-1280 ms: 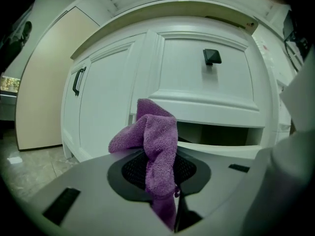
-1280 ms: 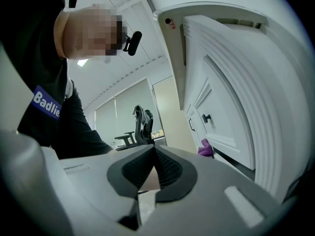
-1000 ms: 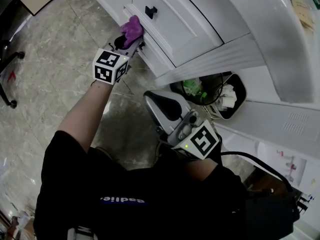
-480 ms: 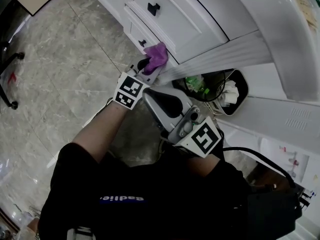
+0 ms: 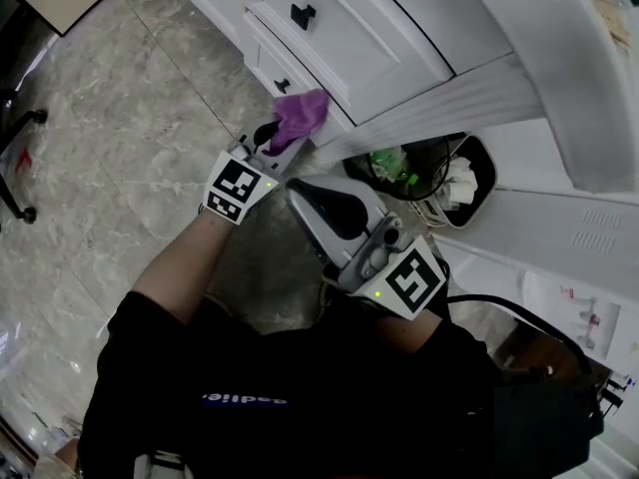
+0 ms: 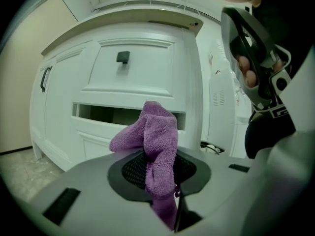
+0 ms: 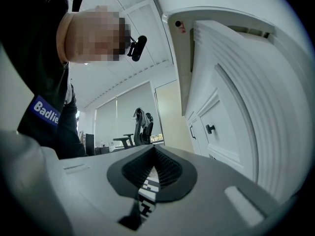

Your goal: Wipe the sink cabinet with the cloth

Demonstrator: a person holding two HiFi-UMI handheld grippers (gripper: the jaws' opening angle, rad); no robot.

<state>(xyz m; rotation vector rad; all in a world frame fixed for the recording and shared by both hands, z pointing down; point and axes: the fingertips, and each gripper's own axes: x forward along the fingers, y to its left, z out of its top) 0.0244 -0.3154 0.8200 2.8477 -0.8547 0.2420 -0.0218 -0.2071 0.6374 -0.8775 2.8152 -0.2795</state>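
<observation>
The purple cloth (image 5: 301, 114) is bunched in my left gripper (image 5: 283, 134), which is shut on it. It is held at the lower drawer front of the white sink cabinet (image 5: 344, 43), near the right corner. In the left gripper view the cloth (image 6: 153, 139) stands up out of the shut left gripper (image 6: 160, 181), with the cabinet (image 6: 142, 77) just behind it. I cannot tell whether cloth and cabinet touch. My right gripper (image 5: 298, 192) hangs lower, just right of the left one. In its own view the right gripper (image 7: 153, 167) is shut and holds nothing, beside the cabinet (image 7: 231, 107).
An open trash bin (image 5: 477, 206) with rubbish stands on the floor to the right of the cabinet. Black knobs (image 5: 302, 14) stick out of the drawer fronts. A dark gap (image 6: 113, 115) shows between the drawers. Marble floor (image 5: 110, 118) lies to the left, and an office chair (image 7: 140, 124) stands far off.
My left gripper carried the cloth from the upper drawer edge down and right along the cabinet front, then drew back slightly left. The right gripper has barely moved.
</observation>
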